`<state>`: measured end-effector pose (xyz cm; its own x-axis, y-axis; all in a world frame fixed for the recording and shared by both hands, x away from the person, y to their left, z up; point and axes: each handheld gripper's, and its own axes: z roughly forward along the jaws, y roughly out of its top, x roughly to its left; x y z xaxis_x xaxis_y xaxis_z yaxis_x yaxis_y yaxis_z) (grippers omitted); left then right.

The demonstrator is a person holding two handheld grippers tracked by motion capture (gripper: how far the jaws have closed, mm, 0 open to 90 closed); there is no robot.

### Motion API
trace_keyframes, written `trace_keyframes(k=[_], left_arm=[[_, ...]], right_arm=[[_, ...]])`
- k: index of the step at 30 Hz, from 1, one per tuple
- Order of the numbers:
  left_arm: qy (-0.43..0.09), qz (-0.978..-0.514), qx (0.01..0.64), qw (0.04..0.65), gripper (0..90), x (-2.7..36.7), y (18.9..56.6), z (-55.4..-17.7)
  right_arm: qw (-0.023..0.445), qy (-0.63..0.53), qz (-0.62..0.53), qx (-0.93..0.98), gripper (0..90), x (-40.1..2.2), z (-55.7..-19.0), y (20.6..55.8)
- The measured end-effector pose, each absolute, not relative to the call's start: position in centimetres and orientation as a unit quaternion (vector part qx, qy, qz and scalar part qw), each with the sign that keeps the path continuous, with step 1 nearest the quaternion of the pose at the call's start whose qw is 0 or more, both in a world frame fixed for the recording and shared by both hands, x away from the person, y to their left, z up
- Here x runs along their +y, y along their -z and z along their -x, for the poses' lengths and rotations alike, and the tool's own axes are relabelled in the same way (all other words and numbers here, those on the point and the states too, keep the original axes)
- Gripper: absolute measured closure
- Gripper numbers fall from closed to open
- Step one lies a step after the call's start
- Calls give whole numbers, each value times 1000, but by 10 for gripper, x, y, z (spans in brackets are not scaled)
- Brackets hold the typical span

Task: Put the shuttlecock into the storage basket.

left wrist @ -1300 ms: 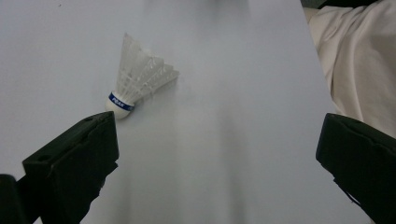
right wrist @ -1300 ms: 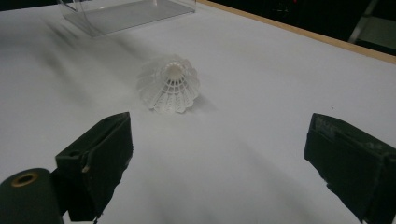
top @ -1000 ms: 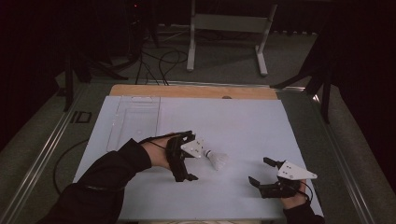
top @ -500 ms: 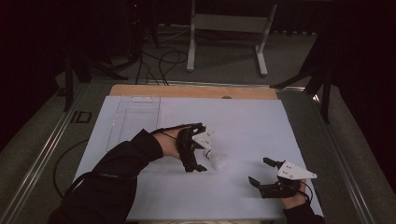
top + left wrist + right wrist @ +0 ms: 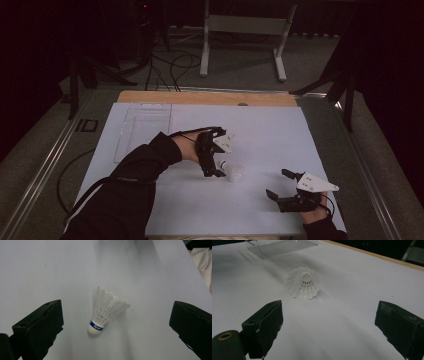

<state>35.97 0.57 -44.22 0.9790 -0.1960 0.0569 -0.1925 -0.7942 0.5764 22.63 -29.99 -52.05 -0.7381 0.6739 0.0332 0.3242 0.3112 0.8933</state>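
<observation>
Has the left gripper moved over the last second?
Yes. In the high view the left gripper has shifted right along the white sheet, nearer the shuttlecock and farther from the clear tray.

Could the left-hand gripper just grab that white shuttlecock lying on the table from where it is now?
Probably yes. The left gripper hangs right beside the shuttlecock with its jaws wide apart, and in the left gripper view the shuttlecock lies free on the white sheet between them, nothing blocking it.

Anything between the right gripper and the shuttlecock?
No. In the right gripper view, bare white table lies between the right gripper and the shuttlecock.
</observation>
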Motion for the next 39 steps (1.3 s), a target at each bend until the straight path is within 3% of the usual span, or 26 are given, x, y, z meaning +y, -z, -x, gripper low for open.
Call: trace_keyframes(k=[5,22,39], left_arm=[[2,-951,-87,298,0,0,448,-364],[27,-960,-141,241,45,-16,491,-380],[8,-963,-169,208,311,-12,517,-393]], right_arm=[[176,-494,-316,791,81,-300,-226,521],[172,-496,-315,791,81,-300,-226,521],[168,-499,-314,790,82,-300,-226,522]])
